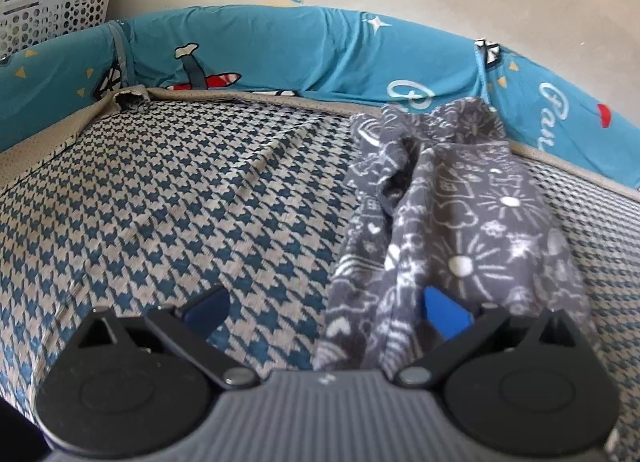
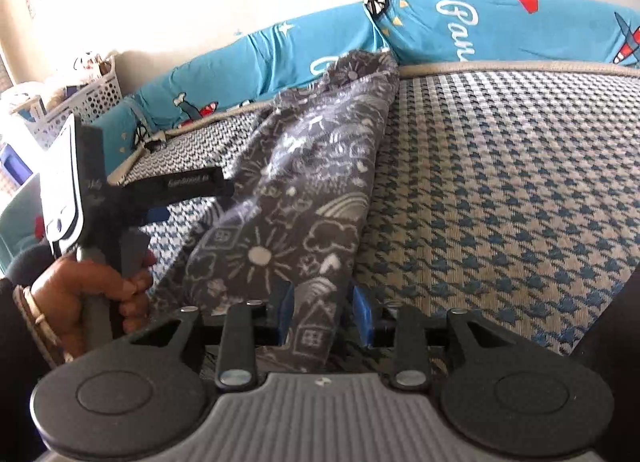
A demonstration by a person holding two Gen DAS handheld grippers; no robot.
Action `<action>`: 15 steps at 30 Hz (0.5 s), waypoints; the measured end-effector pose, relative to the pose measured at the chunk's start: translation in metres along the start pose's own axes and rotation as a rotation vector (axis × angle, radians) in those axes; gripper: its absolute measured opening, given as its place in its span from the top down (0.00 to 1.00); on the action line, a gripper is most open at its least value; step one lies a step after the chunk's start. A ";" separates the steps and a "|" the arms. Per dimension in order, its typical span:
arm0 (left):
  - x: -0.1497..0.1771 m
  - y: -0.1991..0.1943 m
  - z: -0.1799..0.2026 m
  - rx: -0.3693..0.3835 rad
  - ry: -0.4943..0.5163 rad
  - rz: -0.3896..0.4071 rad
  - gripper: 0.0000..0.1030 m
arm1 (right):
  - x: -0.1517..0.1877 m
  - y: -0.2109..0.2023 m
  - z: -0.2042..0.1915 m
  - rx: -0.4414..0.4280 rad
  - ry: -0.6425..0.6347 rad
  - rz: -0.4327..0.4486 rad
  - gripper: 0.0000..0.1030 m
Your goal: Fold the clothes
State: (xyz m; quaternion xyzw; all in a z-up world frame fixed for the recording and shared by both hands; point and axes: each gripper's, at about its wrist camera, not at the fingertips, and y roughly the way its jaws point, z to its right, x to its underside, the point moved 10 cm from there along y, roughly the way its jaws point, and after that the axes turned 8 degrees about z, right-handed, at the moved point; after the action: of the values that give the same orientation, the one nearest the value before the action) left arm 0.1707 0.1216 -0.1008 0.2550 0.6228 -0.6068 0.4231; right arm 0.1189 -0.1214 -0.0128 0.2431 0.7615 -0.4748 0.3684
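A grey garment with white doodle print [image 1: 452, 222] lies in a long bunched strip on the houndstooth mat [image 1: 160, 202], running back to the blue bumper. My left gripper [image 1: 326, 308] stands wide open. The garment's near end drapes over its right finger [image 1: 444, 308], and the left finger is over bare mat. In the right wrist view the same garment [image 2: 304, 190] passes between the blue pads of my right gripper [image 2: 325, 316]. It lies against the left pad [image 2: 286, 314], with a strip of mat showing before the right one. A hand [image 2: 88, 286] holds the left gripper's handle at the left.
A blue padded bumper with plane prints [image 1: 280, 46] rings the mat's far edge, against a pale wall. A white perforated basket [image 1: 56, 6] full of items stands beyond the back left corner. The mat [image 2: 500, 202] stretches out to the right of the garment.
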 end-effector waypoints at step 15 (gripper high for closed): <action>0.009 0.016 -0.008 -0.071 -0.016 -0.064 0.00 | -0.022 0.016 0.001 -0.070 -0.020 0.002 0.60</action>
State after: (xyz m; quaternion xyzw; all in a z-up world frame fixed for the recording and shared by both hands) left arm 0.1775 0.1297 -0.1172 0.2151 0.6483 -0.5996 0.4171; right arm 0.1439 -0.1161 -0.0042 0.2261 0.7735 -0.4499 0.3849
